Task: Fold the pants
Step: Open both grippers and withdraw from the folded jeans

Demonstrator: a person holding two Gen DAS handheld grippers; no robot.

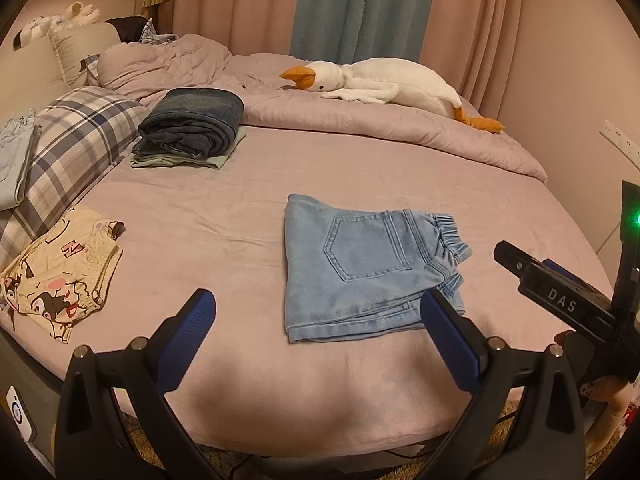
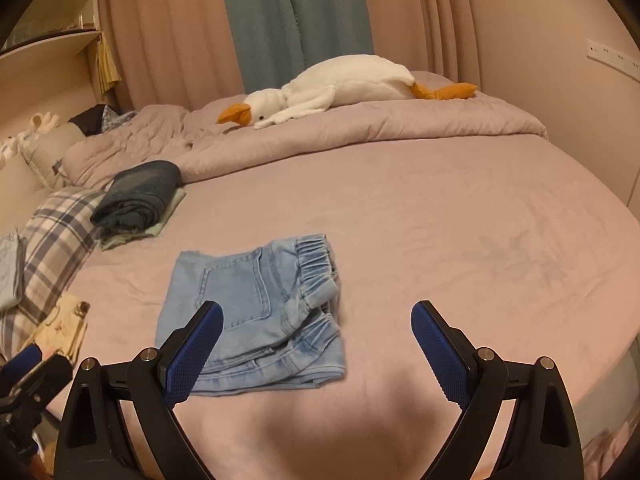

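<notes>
Already the light-blue denim pants [image 1: 362,268] lie folded into a compact, roughly square bundle on the pink bed [image 1: 224,216], back pocket up and the gathered elastic waistband bunched at the right edge. Leftmost in the left wrist view, cream cartoon-print shorts [image 1: 60,280] sit near the mattress edge beside a plaid pillow [image 1: 76,140]; farther back, dark folded jeans [image 1: 196,124] rest on a pale green garment. Smooth, velvety sheet lies open around the bundle on all sides. Left tongs [image 1: 316,310] hover released, their ribbed blue pads spread wide, the right pad over the bundle's near corner. Right tongs [image 2: 316,322] likewise gape apart, holding nothing. A plush goose [image 2: 332,88] sprawls on the quilted duvet behind.
</notes>
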